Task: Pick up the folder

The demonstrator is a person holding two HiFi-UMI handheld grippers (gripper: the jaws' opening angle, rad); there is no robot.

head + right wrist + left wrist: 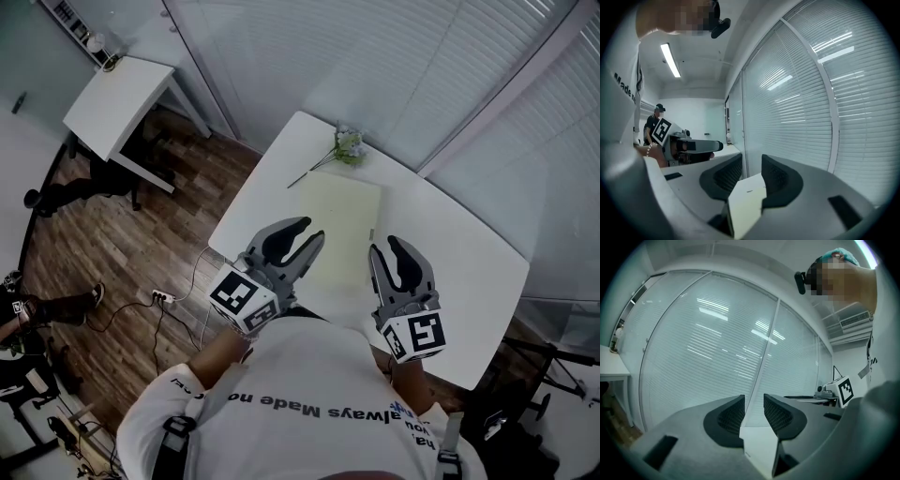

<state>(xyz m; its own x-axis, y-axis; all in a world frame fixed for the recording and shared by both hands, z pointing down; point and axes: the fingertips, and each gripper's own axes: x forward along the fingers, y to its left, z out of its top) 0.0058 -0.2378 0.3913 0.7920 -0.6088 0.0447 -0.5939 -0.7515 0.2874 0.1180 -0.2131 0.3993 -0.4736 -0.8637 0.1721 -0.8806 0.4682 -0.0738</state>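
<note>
The pale yellow-green folder (347,225) lies near the middle of the white table (469,253), its long sides running from the near edge toward the far edge. A sprig of artificial flowers (349,145) rests by the far edge, just beyond the folder's far end.

The left gripper (315,230) comes in from the table's near-left side, its fingers at the folder's left edge toward the near corner. The right gripper (383,244) mirrors it at the folder's right edge.

In the left gripper view, the left gripper (753,397) has its fingers standing apart, with the window blinds showing through the gap. The folder (759,446) sits low between them, and its pale sheet fills the base of the gap without either pad visibly pressing on it.

The right gripper view shows the same: the right gripper (751,157) is parted, and the folder (745,201) lies between and below its fingers.
</note>
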